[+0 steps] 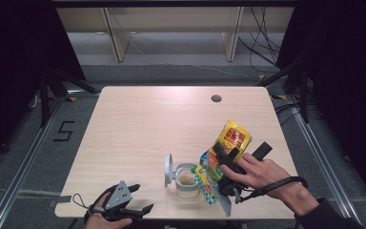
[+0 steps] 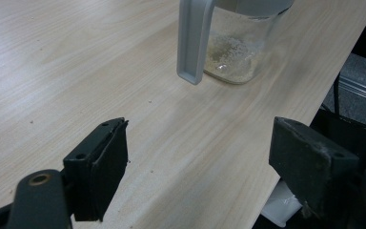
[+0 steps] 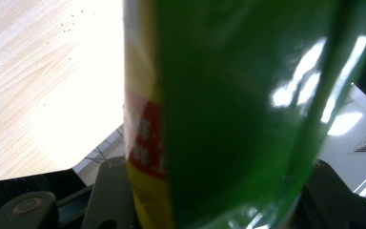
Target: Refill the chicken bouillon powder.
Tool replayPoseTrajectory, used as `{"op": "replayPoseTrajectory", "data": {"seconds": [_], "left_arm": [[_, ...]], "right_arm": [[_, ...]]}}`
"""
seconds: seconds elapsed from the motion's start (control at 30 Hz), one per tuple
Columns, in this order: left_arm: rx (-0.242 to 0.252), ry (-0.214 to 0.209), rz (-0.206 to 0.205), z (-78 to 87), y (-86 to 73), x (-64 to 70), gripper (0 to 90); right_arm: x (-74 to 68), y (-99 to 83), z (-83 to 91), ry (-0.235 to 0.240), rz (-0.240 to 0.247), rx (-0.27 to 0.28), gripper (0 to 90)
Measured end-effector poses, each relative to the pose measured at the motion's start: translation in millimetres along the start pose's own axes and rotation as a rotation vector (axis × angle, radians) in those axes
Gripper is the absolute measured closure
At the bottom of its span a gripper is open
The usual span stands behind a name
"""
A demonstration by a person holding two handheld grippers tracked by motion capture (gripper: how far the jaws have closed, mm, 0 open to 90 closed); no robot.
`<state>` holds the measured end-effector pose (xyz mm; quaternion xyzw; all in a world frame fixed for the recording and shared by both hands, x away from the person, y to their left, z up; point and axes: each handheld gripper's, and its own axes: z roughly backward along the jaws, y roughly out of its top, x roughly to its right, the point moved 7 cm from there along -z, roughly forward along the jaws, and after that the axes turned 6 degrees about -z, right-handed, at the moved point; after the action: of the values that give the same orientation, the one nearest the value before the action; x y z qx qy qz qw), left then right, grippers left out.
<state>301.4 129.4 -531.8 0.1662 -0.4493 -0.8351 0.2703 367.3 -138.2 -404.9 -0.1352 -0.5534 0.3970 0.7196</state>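
Here the glass jar stands near the worktop's near edge, its grey lid hinged open leftward. The right hand-held gripper clamps a yellow-green packet, tilted above the jar's right. The left hand-held gripper gapes empty at the near-left edge; its view shows pale grains inside.

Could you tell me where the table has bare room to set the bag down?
The table is bare behind and left of the glass jar. It is crowded at the near right edge, around jar, snack bag and right gripper.
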Motion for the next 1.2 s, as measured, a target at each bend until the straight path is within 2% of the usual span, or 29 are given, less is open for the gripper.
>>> {"op": "replayPoseTrajectory", "data": {"seconds": [0.03, 0.07, 0.3, 0.33, 0.4, 0.53, 0.57, 0.7, 0.73, 0.8, 0.83, 0.93, 1.03, 1.2], "left_arm": [[0.000, 0.000, 0.000, 0.1, 0.0, -0.1, 20.2], [-0.026, 0.008, -0.027, 1.5, -1.8, -3.0, 20.2], [-0.022, 0.008, -0.029, 1.1, -1.6, -3.1, 20.2], [-0.008, 0.003, -0.012, 0.6, -0.7, -1.7, 20.2], [-0.023, 0.007, -0.029, 1.1, -1.7, -3.0, 20.2], [0.000, 0.001, 0.001, 0.0, 0.0, -0.1, 20.2], [-0.024, 0.007, -0.025, 1.3, -1.7, -2.8, 20.2], [-0.004, 0.003, -0.004, 0.3, -0.4, -0.8, 20.2], [-0.027, 0.008, -0.028, 1.5, -1.9, -3.0, 20.2], [-0.018, 0.006, -0.018, 1.0, -1.3, -2.2, 20.2], [0.001, 0.001, 0.002, 0.0, 0.0, -0.2, 20.2], [0.001, 0.000, 0.003, -0.1, 0.0, -0.1, 20.2], [0.001, 0.000, 0.002, 0.0, 0.0, -0.1, 20.2], [0.000, 0.001, 0.002, 0.0, -0.1, -0.2, 20.2]], "right_arm": [[0.0, -0.1, 0.0, 0.000, -0.002, 0.000, 54.4], [0.3, -0.3, 0.3, -0.004, -0.005, 0.001, 54.4], [1.4, -0.4, 1.4, -0.003, -0.005, 0.003, 54.5], [1.4, -0.5, 1.8, -0.004, -0.005, 0.002, 54.5], [1.9, -0.5, 2.1, -0.004, 0.000, 0.002, 54.7], [1.9, -0.4, 2.1, -0.004, -0.002, 0.004, 54.8], [1.9, -0.4, 2.0, -0.005, -0.004, 0.004, 54.8], [1.4, -0.2, 1.6, -0.004, -0.005, 0.006, 54.8], [1.4, -0.2, 1.5, -0.003, -0.005, 0.007, 54.8], [1.4, -0.2, 1.5, -0.005, -0.007, 0.007, 54.9], [1.3, -0.2, 1.5, -0.005, -0.007, 0.007, 54.9], [1.9, -0.2, 1.4, -0.005, 0.001, 0.013, 54.9], [0.4, -1.2, 2.1, -0.004, -0.018, 0.005, 55.0], [0.2, -2.7, 2.8, -0.005, -0.017, 0.005, 55.1]]}}
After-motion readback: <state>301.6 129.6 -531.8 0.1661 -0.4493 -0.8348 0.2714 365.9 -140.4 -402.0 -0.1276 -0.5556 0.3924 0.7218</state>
